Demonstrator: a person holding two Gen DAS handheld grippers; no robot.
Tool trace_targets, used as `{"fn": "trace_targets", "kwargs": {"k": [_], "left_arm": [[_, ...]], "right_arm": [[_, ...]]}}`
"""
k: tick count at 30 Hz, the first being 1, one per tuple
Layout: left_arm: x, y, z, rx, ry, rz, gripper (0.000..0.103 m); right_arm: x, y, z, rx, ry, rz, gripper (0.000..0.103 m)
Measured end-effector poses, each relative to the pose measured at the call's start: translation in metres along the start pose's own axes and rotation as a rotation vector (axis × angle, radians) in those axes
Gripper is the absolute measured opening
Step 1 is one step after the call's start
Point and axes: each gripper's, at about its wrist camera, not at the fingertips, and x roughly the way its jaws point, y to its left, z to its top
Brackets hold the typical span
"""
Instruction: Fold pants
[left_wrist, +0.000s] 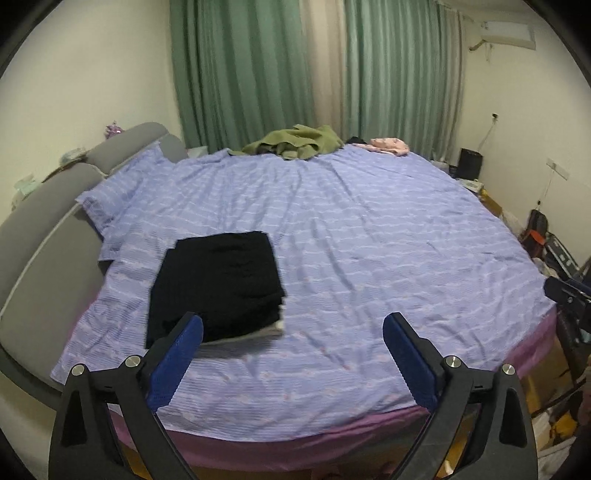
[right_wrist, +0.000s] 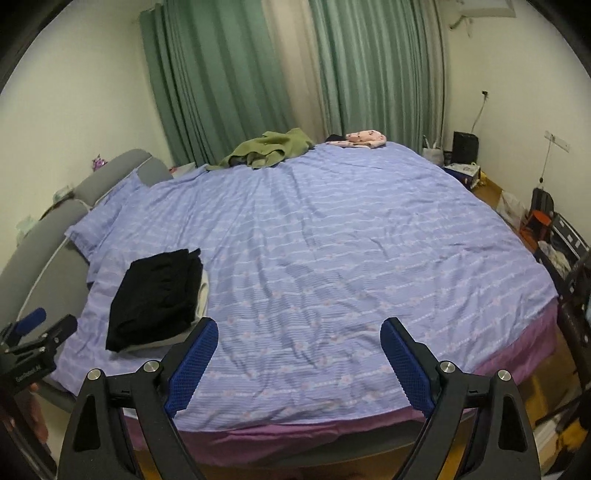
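Black pants (left_wrist: 216, 286) lie folded into a flat rectangle on the purple striped bedspread (left_wrist: 369, 258), on top of a folded light grey garment (left_wrist: 273, 326). They lie at the near left of the bed and also show in the right wrist view (right_wrist: 157, 297). My left gripper (left_wrist: 293, 328) is open and empty, held above the bed's near edge just right of the pants. My right gripper (right_wrist: 299, 332) is open and empty, further right over the bedspread. The left gripper's body (right_wrist: 35, 332) shows at the left edge of the right wrist view.
An olive green garment (left_wrist: 295, 144) and a pink patterned cloth (left_wrist: 389, 146) lie at the far side of the bed. A grey headboard (left_wrist: 40, 221) and a pillow (left_wrist: 110, 195) are at the left. Boxes and bags (right_wrist: 546, 229) crowd the floor at the right. Green curtains (left_wrist: 251, 74) hang behind.
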Motion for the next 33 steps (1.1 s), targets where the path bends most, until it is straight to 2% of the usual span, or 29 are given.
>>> {"fn": "trace_targets", "kwargs": {"k": [9, 16, 33], "left_arm": [[-0.023, -0.070, -0.005, -0.040, -0.030, 0.006, 0.101], [-0.033, -0.105, -0.002, -0.036, -0.053, 0.018, 0.103], [-0.035, -0.139, 0.011, -0.009, -0.062, 0.031, 0.103]], "right_arm": [[-0.023, -0.052, 0.004, -0.052, -0.011, 0.036, 0.091], [-0.030, -0.084, 0.008, -0.067, -0.017, 0.049, 0.091], [-0.032, -0.109, 0.015, -0.080, -0.044, 0.083, 0.091]]}}
